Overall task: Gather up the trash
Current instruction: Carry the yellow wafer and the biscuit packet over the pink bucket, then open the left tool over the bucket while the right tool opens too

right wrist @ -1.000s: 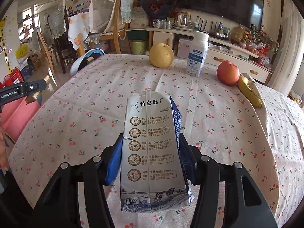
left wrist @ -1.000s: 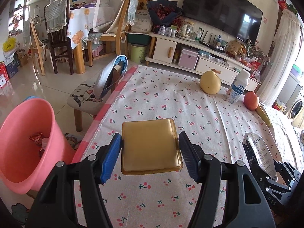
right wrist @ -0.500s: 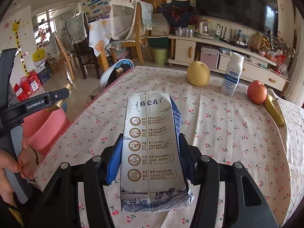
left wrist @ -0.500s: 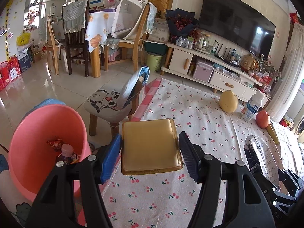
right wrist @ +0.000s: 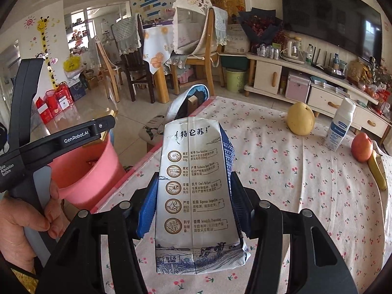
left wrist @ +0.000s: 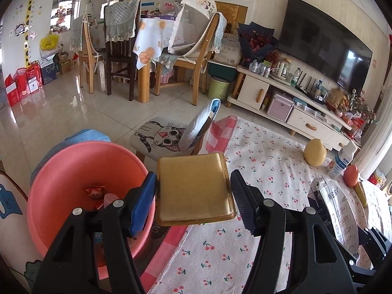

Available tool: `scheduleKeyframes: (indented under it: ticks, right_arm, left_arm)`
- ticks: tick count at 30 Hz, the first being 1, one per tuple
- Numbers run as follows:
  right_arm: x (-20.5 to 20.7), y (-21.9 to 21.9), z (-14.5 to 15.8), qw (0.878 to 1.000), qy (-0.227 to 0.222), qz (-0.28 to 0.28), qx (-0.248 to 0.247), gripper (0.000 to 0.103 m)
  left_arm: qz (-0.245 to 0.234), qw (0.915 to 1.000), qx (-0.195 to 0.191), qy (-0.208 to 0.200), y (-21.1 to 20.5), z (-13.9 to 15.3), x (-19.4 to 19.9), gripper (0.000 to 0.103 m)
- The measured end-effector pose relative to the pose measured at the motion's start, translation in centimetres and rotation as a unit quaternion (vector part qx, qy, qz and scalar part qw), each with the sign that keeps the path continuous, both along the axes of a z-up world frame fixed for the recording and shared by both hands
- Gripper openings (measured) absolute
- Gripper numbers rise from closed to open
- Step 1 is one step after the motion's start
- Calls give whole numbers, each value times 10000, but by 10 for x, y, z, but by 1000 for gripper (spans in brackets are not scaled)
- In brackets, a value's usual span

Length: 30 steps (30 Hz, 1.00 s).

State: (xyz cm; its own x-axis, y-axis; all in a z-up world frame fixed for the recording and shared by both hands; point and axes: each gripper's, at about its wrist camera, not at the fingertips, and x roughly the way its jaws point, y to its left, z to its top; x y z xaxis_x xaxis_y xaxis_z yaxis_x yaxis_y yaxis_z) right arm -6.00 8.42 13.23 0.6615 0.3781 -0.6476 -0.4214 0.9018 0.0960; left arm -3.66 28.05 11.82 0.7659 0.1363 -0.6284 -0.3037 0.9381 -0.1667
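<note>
Milk carton [right wrist: 198, 196] — crumpled, white and blue, clenched upright between the jaws of the right gripper [right wrist: 193, 203], above the cherry-print tabletop [right wrist: 306, 196] near its left edge. Golden square tray [left wrist: 194, 187] gripped flat between the jaws of the left gripper [left wrist: 193, 196], blue pad pressed to its left side, black pad to its right, held out just past the tabletop's left edge. Beside and below the tray, on the floor, a pink bin [left wrist: 80, 191] with a red wrapper [left wrist: 94, 191] and a small pink-capped bottle inside. At the far side of the tabletop — a yellow pear [right wrist: 300, 118], a white bottle [right wrist: 340, 128], a red apple [right wrist: 361, 147] and a banana [right wrist: 377, 170], the apple and banana touching. Beyond the tabletop's left edge, a small chair with a cat-print seat [left wrist: 161, 139].
</note>
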Motion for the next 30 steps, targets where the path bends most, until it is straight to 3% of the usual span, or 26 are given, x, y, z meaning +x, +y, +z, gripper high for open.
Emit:
scheduleKeyframes:
  ticks: [13, 30]
  right_arm:
    - [16, 70, 4, 9982, 141, 533, 234, 56]
    - [35, 170, -9, 9907, 470, 1199, 445, 56]
  left_arm:
    - [897, 9959, -120, 32, 70, -1, -3, 63]
    - [1607, 9862, -309, 242, 134, -11, -10, 63]
